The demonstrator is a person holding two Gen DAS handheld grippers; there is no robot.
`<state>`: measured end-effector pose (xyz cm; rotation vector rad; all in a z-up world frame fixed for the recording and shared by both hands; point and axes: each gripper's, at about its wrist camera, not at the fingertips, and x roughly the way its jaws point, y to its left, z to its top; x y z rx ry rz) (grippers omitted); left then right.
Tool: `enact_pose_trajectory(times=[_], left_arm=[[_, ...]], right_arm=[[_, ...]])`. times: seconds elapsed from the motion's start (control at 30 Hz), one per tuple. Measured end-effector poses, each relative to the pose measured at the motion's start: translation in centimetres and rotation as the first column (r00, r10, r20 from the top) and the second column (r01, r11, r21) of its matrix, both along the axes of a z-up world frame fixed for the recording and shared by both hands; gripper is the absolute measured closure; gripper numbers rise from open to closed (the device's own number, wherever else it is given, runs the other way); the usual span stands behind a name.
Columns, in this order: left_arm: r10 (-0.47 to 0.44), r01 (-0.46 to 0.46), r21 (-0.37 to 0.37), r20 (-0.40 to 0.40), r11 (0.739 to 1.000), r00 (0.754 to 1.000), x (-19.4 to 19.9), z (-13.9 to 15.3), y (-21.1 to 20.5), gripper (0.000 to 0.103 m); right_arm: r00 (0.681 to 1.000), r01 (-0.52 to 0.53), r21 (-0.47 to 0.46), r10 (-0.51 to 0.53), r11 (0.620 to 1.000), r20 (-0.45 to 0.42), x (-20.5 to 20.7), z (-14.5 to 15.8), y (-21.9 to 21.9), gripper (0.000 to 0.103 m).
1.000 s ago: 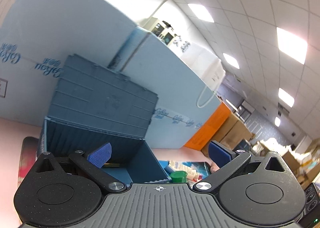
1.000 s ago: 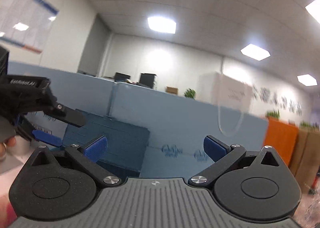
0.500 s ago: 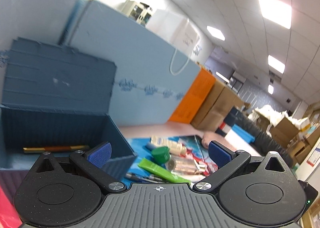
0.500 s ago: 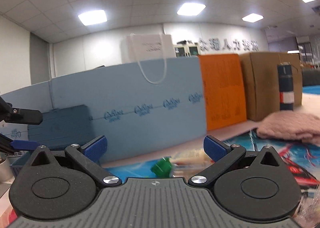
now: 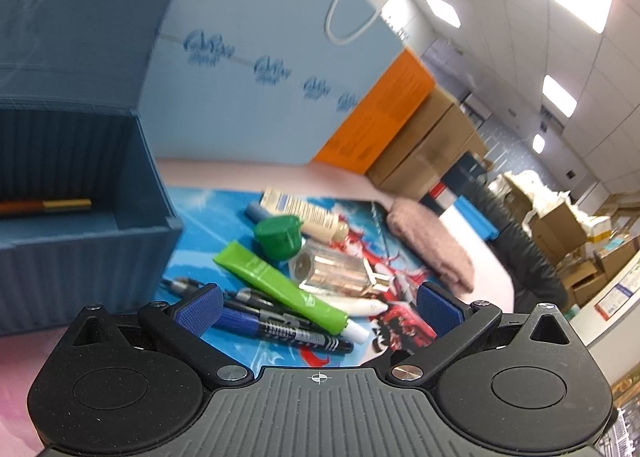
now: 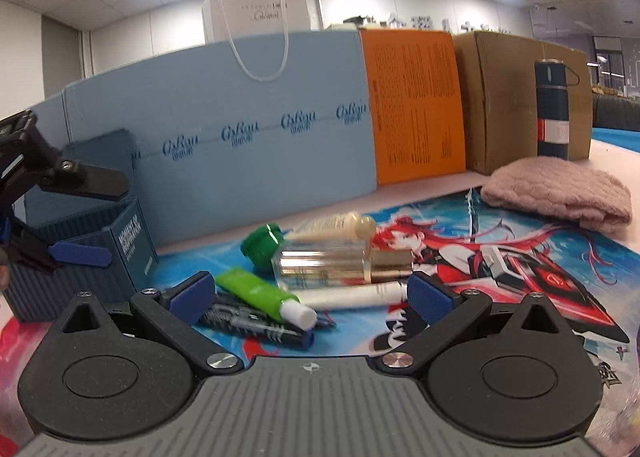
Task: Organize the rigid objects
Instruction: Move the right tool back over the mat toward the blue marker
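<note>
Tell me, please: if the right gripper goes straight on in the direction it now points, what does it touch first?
Probably the green tube. The right gripper is open and aims into the pile on the mat; the tube's white cap lies between its fingertips, over the dark pens. Depth is uncertain, so the pens might come first.

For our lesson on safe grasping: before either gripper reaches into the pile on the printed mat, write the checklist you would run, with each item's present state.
1. Left gripper open, holding nothing: ok.
2. Right gripper open, holding nothing: ok.
3. Ribbed blue storage box open to receive items: ok.
4. Bright green squeeze tube lying free of its neighbours: not ok, it rests across the dark marker pens.
5. Clear gold-capped bottle stable: cannot tell.
6. Room left in the box: cannot tell.
</note>
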<state>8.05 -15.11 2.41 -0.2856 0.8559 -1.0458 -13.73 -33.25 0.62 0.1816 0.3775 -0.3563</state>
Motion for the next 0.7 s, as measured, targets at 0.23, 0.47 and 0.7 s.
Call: enact_pose_trajectory(times=[0.23, 0.47, 0.7], left_arm=[[0.005, -0.003, 0.049, -0.024, 0.999, 1.000, 0.0, -1.7, -1.3, 0.000], [0.052, -0.052, 0.031, 0.019, 0.998, 0.998, 0.2, -1.0, 0.3, 0.000], [0.063, -0.063, 0.001, -0.003, 0.998, 0.998, 1.1, -1.0, 1.5, 0.000]], right_arm=[[0.979, -0.189, -0.105, 0.180, 0.976, -0.092, 1.6, -0.5, 1.5, 0.003], [0.942, -0.327, -0.236, 0.296, 0.915, -0.157, 5.7, 0.3, 2.7, 0.007], [0.850, -0.518, -0.214, 0.471, 0.828, -0.235, 7.8, 0.0, 3.6, 0.041]])
